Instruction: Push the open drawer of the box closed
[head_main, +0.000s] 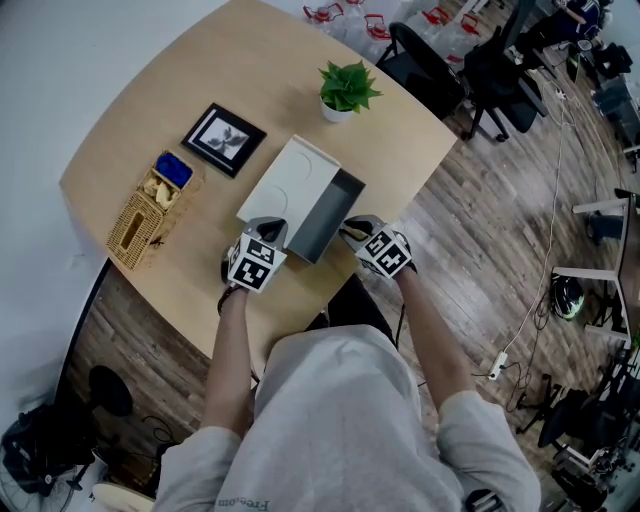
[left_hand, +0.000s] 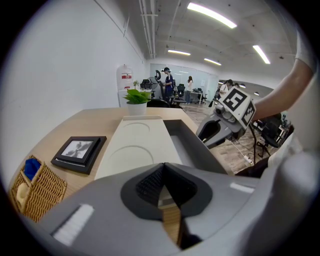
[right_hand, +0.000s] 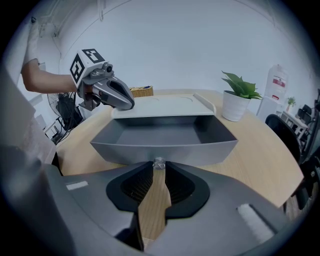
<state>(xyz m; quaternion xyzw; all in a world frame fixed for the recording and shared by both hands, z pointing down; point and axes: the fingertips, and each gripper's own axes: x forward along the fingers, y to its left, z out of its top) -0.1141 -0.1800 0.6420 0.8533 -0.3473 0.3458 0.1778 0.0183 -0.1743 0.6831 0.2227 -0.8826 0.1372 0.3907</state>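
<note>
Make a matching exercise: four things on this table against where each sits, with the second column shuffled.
1. potted plant
2. picture frame
3. wicker basket
4. drawer knob

A. between the tips of the right tongs
B. at the left edge of the table
C. flat, left of the box
D. far edge, beyond the box

Pairs: 1-D, 2-C, 3-B, 4-A

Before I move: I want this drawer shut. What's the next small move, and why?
Probably ease the right gripper straight forward: its jaws pinch the knob of the drawer, which stands open, and the left gripper rests against the box.
</note>
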